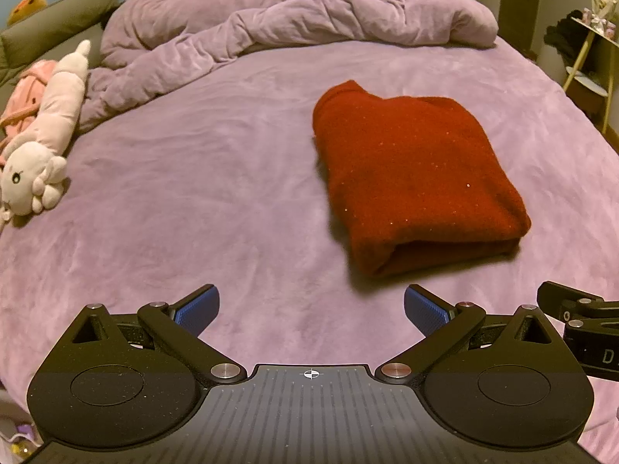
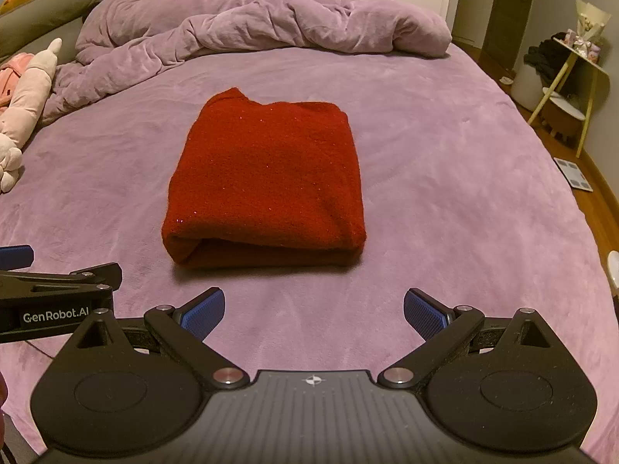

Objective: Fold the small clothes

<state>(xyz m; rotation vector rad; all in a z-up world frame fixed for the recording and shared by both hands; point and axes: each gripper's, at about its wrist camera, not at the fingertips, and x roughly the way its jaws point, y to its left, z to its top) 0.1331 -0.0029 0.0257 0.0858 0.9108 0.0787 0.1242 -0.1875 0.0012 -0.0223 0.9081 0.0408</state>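
A dark red knitted garment point(image 1: 414, 178) lies folded into a thick rectangle on the purple bed sheet point(image 1: 216, 193); its folded edge faces me. In the right wrist view the red garment point(image 2: 267, 181) sits straight ahead at the centre. My left gripper point(image 1: 311, 309) is open and empty, hovering short of the garment and to its left. My right gripper point(image 2: 314, 311) is open and empty too, a little in front of the garment's near edge. Part of the left gripper point(image 2: 15, 257) shows at the left edge of the right wrist view.
A crumpled purple duvet point(image 2: 263, 23) is heaped across the far end of the bed. Plush toys point(image 1: 42, 135) lie along the bed's left side. A small shelf stand point(image 2: 568, 89) and a scale point(image 2: 572, 174) sit on the wooden floor to the right.
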